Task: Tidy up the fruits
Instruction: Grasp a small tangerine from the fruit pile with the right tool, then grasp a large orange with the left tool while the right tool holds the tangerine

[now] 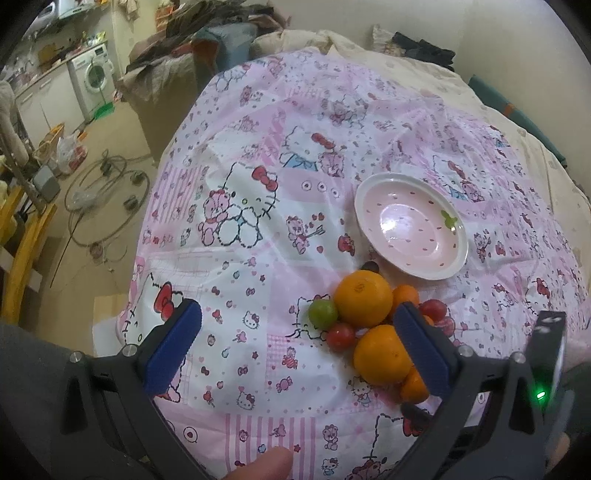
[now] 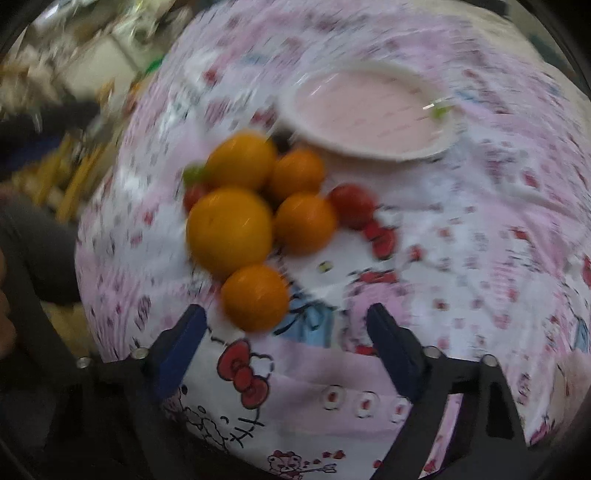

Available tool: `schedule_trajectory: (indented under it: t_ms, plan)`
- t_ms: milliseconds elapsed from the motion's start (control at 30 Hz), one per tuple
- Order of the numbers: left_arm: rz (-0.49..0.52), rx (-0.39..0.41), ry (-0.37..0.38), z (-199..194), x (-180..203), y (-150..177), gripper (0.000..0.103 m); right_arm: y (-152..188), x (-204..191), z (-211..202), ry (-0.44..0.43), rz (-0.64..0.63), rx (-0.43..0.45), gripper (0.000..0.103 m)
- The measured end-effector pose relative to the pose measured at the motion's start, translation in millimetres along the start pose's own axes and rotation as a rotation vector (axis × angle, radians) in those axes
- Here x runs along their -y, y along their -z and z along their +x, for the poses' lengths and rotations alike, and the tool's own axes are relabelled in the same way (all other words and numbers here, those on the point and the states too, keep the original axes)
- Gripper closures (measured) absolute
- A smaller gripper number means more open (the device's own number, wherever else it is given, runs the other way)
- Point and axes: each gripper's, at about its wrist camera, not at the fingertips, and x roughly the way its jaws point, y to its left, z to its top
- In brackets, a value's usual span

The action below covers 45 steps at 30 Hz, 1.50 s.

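Note:
A pile of fruit lies on the pink cartoon-print cloth [image 1: 258, 155] just in front of a pink dotted plate [image 1: 360, 206], which holds nothing. It has two large oranges [image 1: 364, 297] [image 1: 382, 354], several small oranges, red tomatoes [image 1: 340, 335] and a green fruit [image 1: 323, 314]. My left gripper [image 1: 298, 308] hovers open above the cloth; its right finger [image 1: 421, 343] covers part of the pile. The right wrist view is blurred. There my right gripper [image 2: 285, 311] stands open and points down, with the nearest small orange [image 2: 255, 297] just ahead of its tips, untouched. The plate [image 2: 369, 154] lies beyond the pile.
The cloth covers a bed that drops off at the left to a floor with cables [image 1: 107, 195] and a washing machine [image 1: 94, 79]. Piled clothes [image 1: 207, 33] lie beyond the bed's far end. A person's fingertip [image 1: 266, 465] shows at the bottom edge.

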Motion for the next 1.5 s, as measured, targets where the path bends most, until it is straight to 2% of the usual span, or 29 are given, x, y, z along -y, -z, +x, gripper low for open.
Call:
schedule_trajectory:
  t_ms: [100, 267, 367, 467, 567, 700, 767, 833, 967, 1233, 1400, 1500]
  plan:
    - [-0.009, -0.020, -0.016, 4.1, -4.1, 0.4, 0.000, -4.6, -8.0, 13.4, 0.019, -0.043, -0.011, 0.028]
    - [-0.029, -0.039, -0.021, 6.8, -8.8, 0.3, 0.000, -9.3, -11.2, 19.8, -0.037, -0.049, -0.013, 0.058]
    - [-0.029, -0.056, -0.023, 9.7, -8.5, 0.9, 0.000, -10.7, -10.3, 13.7, -0.041, -0.051, -0.006, 0.059]
    - [-0.018, -0.073, -0.028, 14.1, -5.8, 2.6, 0.000, -5.9, 0.0, 1.7, -0.081, -0.003, 0.014, 0.060]
    - [0.005, -0.104, -0.027, 20.1, 0.5, 6.6, 0.001, -0.2, 20.1, -29.1, -0.086, 0.074, 0.088, 0.059]
    - [0.036, -0.177, 0.000, 33.2, 19.0, 20.8, 0.001, -4.4, 52.9, -69.4, -0.046, 0.175, 0.203, 0.060]
    - [0.039, -0.208, 0.020, 39.0, 30.9, 28.5, 0.009, -1.6, 71.0, -82.7, -0.019, 0.231, 0.246, 0.060]
    - [0.029, -0.244, 0.061, 45.8, 42.4, 33.3, 0.024, 0.1, 83.6, -89.1, 0.002, 0.282, 0.276, 0.060]
    - [0.019, -0.272, 0.059, 57.7, 63.6, 36.1, 0.024, 1.2, 102.5, -83.7, 0.023, 0.358, 0.287, 0.060]
    - [0.029, -0.348, 0.017, 87.2, 94.1, 44.9, 0.024, 4.8, 108.2, -89.2, -0.025, 0.401, 0.316, 0.059]
    - [0.041, -0.343, -0.019, 97.5, 101.6, 47.2, 0.024, 5.4, 109.2, -91.7, -0.044, 0.417, 0.327, 0.059]
    - [0.044, -0.320, -0.014, 96.8, 105.0, 46.1, 0.028, 5.3, 110.7, -90.2, -0.050, 0.423, 0.324, 0.059]
